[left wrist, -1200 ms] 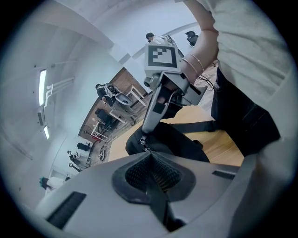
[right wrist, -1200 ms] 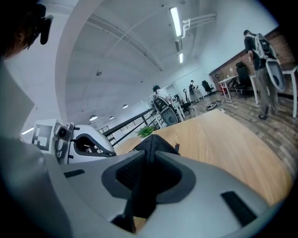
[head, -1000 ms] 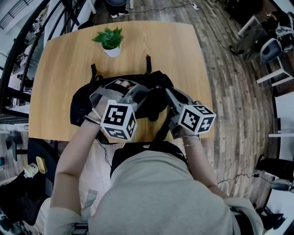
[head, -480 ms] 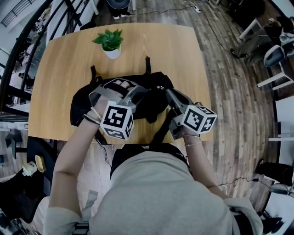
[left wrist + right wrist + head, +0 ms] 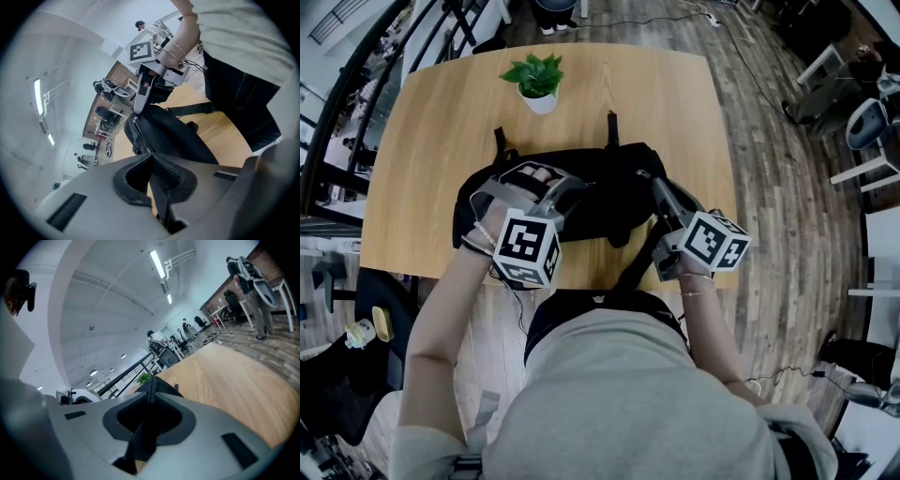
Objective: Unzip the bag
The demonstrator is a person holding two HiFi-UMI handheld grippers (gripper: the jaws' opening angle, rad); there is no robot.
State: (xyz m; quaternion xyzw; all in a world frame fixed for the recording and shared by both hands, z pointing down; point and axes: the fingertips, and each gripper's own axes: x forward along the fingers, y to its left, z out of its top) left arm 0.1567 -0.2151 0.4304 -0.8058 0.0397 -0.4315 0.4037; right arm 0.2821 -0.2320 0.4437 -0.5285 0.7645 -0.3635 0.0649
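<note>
A black bag point(image 5: 609, 183) lies across the near half of the wooden table point(image 5: 431, 122). My left gripper point(image 5: 565, 186) rests on the bag's top left of centre, shut on the zip pull. In the left gripper view the zip line point(image 5: 137, 131) runs from my left gripper point(image 5: 150, 152) up to the right gripper point(image 5: 139, 101). My right gripper point(image 5: 660, 186) is at the bag's right end. Black bag fabric point(image 5: 165, 386) is pinched in the right gripper point(image 5: 152, 381).
A small potted plant point(image 5: 537, 82) stands at the table's far side, behind the bag. Two bag straps point(image 5: 611, 127) stick out toward it. The table's near edge point(image 5: 581, 272) is close to the person's body. Wooden floor and chairs point(image 5: 862, 122) lie to the right.
My left gripper has slid left along the bag's top, away from the right gripper. The right gripper has stayed at the bag's right end.
</note>
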